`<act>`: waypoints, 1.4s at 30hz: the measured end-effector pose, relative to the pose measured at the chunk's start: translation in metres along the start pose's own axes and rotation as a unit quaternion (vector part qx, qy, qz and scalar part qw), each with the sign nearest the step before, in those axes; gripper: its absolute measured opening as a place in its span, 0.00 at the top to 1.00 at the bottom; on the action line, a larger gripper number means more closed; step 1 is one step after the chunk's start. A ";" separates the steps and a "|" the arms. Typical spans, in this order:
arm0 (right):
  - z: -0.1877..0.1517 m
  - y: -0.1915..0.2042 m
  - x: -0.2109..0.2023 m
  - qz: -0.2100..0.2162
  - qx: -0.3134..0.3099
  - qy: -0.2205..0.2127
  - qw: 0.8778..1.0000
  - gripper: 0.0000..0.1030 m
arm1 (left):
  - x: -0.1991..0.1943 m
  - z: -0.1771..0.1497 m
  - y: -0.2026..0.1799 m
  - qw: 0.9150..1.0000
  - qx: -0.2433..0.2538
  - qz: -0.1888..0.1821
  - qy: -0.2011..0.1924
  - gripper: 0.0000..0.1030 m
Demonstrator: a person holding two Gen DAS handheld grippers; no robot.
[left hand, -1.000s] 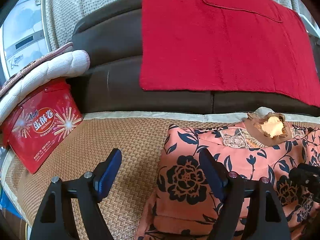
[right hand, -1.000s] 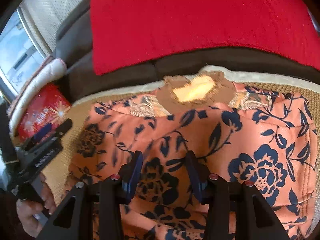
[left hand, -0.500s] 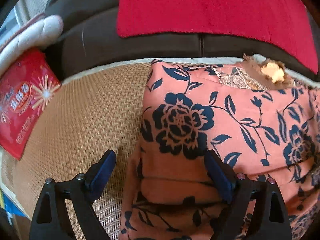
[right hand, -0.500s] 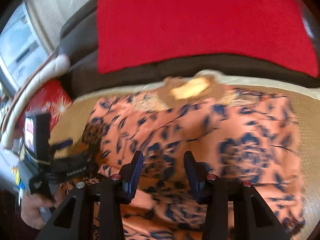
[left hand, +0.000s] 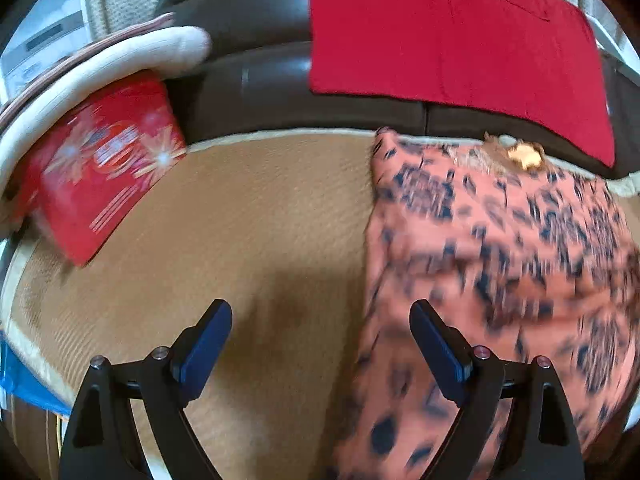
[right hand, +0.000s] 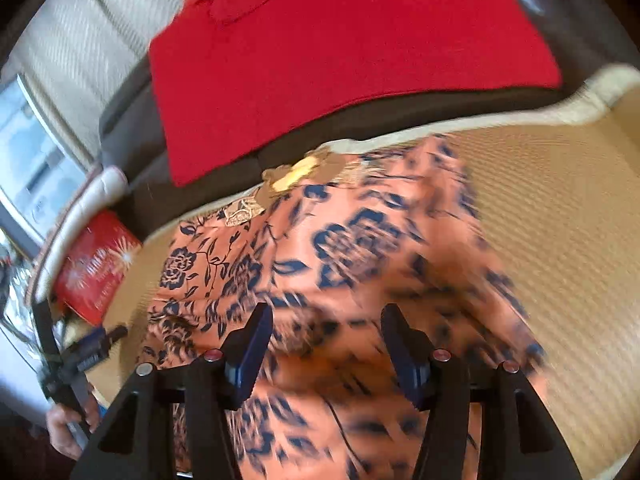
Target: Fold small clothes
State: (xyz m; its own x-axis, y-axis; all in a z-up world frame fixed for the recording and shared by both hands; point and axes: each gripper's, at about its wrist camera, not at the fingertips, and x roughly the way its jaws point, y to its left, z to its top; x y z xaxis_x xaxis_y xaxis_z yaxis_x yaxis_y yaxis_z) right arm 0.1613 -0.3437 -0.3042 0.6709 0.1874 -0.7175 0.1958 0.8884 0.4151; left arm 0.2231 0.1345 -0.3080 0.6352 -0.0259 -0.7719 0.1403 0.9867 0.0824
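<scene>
An orange garment with dark blue flowers (left hand: 500, 248) lies flat on the woven mat, collar towards the sofa back; it also shows in the right wrist view (right hand: 360, 260). Both views are motion-blurred. My left gripper (left hand: 320, 344) is open and empty, above the bare mat just left of the garment's left edge. My right gripper (right hand: 326, 344) is open and empty, above the lower middle of the garment. The left gripper also shows in the right wrist view (right hand: 94, 346) at the garment's lower left, held by a hand.
A tan woven mat (left hand: 248, 216) covers the seat. A red cloth (left hand: 452, 32) hangs over the dark sofa back (left hand: 248, 76). A red printed box (left hand: 100, 168) and a white padded cushion (left hand: 104, 60) sit at the left.
My left gripper has moved left off the garment to over the bare mat. My right gripper has opened wider and tilted, with the view swung towards the garment's right side.
</scene>
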 end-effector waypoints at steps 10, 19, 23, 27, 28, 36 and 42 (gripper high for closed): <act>-0.085 -0.067 -0.076 -0.051 0.030 0.036 0.998 0.32 | -0.014 -0.105 0.013 0.994 -0.007 -0.046 0.095 0.12; -0.131 -0.095 -0.056 -0.103 0.062 0.168 0.978 0.27 | 0.010 -0.115 -0.020 0.983 0.022 -0.099 0.152 0.12; -0.145 -0.104 -0.032 -0.108 0.084 0.212 0.968 0.27 | 0.011 -0.119 -0.029 0.984 0.027 -0.096 0.151 0.16; -0.158 -0.103 -0.009 -0.108 0.086 0.231 0.963 0.44 | 0.007 -0.125 -0.025 0.985 0.013 -0.094 0.143 0.29; -0.159 -0.101 -0.007 -0.103 0.080 0.234 0.963 0.61 | 0.006 -0.125 -0.022 0.985 0.007 -0.097 0.142 0.40; -0.149 -0.063 -0.059 -0.031 0.039 0.173 0.984 0.94 | -0.004 -0.136 0.003 0.976 -0.044 -0.147 0.152 0.61; -0.131 -0.050 -0.097 0.041 0.051 0.134 0.989 0.94 | 0.006 -0.147 0.010 0.970 -0.059 -0.146 0.184 0.54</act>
State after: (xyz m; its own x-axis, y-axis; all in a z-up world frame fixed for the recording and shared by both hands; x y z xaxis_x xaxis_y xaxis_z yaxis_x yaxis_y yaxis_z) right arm -0.0073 -0.3520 -0.3284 0.4765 0.3735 -0.7959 0.2282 0.8217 0.5222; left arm 0.1165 0.1674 -0.4048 0.2652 -0.2686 -0.9260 0.1721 0.9582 -0.2287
